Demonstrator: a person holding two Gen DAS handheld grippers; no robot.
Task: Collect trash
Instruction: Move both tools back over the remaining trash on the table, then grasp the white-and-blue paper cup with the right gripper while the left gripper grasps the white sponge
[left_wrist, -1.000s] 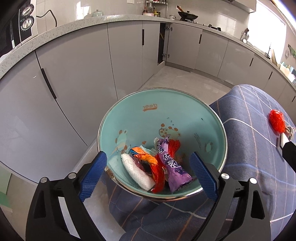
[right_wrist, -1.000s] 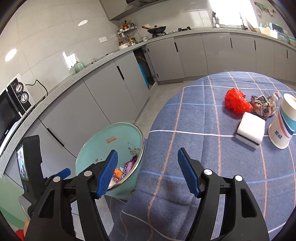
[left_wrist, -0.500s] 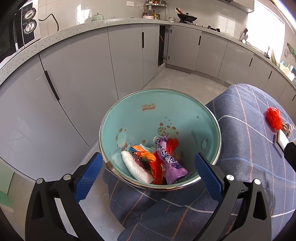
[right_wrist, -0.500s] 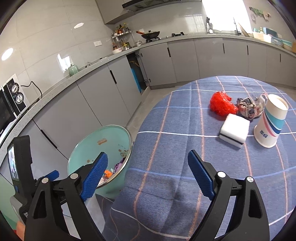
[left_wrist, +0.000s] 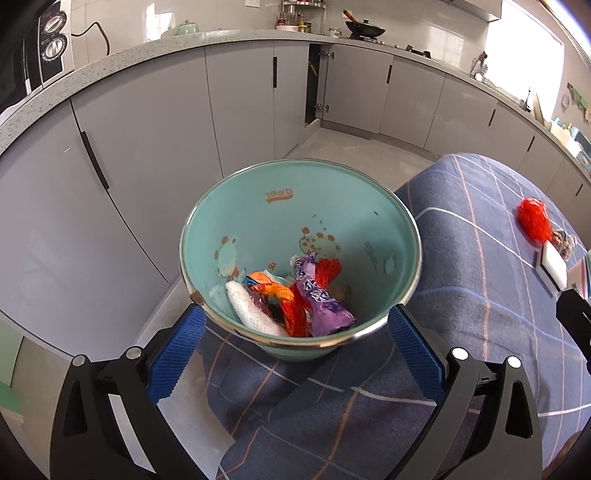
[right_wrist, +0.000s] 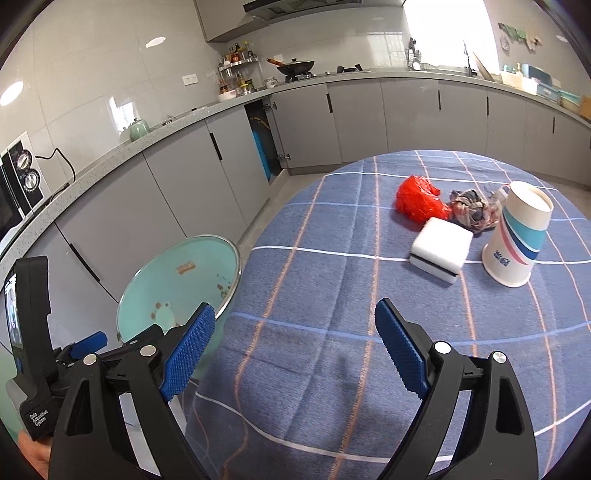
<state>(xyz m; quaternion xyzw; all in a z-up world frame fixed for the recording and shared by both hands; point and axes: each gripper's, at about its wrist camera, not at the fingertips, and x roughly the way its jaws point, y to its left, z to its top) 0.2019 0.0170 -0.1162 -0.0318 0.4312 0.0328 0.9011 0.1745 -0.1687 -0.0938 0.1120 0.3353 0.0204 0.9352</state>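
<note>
A teal bucket (left_wrist: 258, 229) with a metal rim stands beside the edge of the worktop (right_wrist: 332, 295), which is draped in a blue checked cloth. Inside it lie a purple wrapper (left_wrist: 321, 299), an orange wrapper (left_wrist: 273, 291), a white wad (left_wrist: 251, 314) and a bit of red netting (left_wrist: 327, 269). The left claw (left_wrist: 295, 332) hangs over the near rim of the bucket with its blue pads spread wide, one to each side of the bucket and gripping nothing; whether a pad touches the rim I cannot tell.

Further along the worktop, well apart from the bucket, a red crumpled bag (right_wrist: 419, 203) lies just beside a white sponge (right_wrist: 441, 251), a crumpled patterned wrapper (right_wrist: 471, 210) and an upside-down paper cup (right_wrist: 517, 236).

The right claw (right_wrist: 295, 350) hovers above the bare cloth near the worktop's edge. Its jaws have just been opening and stand far apart with nothing between them.
</note>
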